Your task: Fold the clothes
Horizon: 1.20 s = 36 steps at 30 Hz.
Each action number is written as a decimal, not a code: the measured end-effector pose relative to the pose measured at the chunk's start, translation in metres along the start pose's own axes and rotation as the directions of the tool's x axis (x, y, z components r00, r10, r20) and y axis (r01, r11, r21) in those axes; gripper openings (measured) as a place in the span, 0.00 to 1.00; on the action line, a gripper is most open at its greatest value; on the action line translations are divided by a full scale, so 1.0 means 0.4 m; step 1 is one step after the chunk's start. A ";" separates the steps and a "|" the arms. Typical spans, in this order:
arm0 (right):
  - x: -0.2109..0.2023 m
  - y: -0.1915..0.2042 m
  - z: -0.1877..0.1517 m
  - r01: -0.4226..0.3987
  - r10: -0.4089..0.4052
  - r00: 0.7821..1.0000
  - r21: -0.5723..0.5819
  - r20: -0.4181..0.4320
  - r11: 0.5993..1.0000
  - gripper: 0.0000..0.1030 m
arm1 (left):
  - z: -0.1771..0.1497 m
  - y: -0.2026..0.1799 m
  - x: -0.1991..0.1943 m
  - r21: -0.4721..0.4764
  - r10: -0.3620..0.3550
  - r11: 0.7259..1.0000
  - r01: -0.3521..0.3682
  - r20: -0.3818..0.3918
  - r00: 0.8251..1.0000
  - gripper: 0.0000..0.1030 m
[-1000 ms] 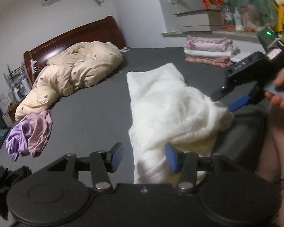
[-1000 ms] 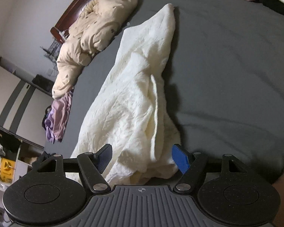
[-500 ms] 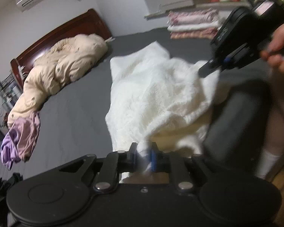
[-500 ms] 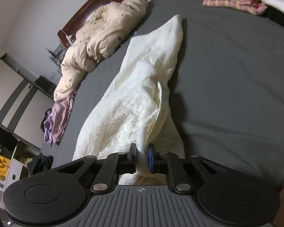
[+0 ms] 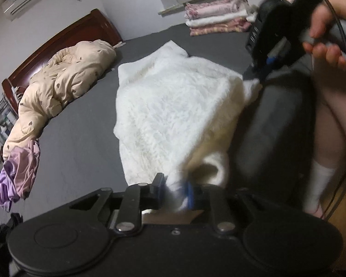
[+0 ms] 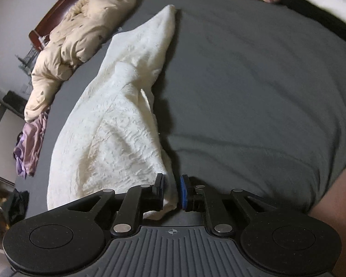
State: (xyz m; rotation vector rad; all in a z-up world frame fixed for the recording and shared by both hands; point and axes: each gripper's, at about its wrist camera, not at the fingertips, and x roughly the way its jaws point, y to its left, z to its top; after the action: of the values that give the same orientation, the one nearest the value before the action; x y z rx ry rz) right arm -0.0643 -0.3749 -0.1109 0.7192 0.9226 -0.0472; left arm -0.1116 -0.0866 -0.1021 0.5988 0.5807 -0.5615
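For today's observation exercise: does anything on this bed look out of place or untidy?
Yes. A purple garment lies crumpled at the bed's edge beside the bunched beige duvet, unlike the neatly folded stack at the far side.

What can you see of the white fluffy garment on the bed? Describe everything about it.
The white garment is a soft, fuzzy, fleece-like piece lying lengthwise on the dark grey bed sheet, crumpled, with one edge folded over itself. Its far end tapers to a point toward the headboard. Its near edge is bunched up at two points: the left tool has cloth between its pads while its jaws are opening, and so does the right tool. Nothing else touches it.
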 end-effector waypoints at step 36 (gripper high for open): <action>0.088 0.117 0.054 -0.055 0.050 0.998 -0.267 -0.027 0.962 0.60 | 0.179 0.184 0.276 -0.300 -0.175 0.939 0.166 -0.003 0.984 0.57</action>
State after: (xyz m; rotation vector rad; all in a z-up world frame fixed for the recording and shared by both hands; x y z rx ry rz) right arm -0.0118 -0.3425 -0.1030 0.4929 0.9077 0.1300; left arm 0.0360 -0.1167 -0.0982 0.2709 0.7356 -0.6142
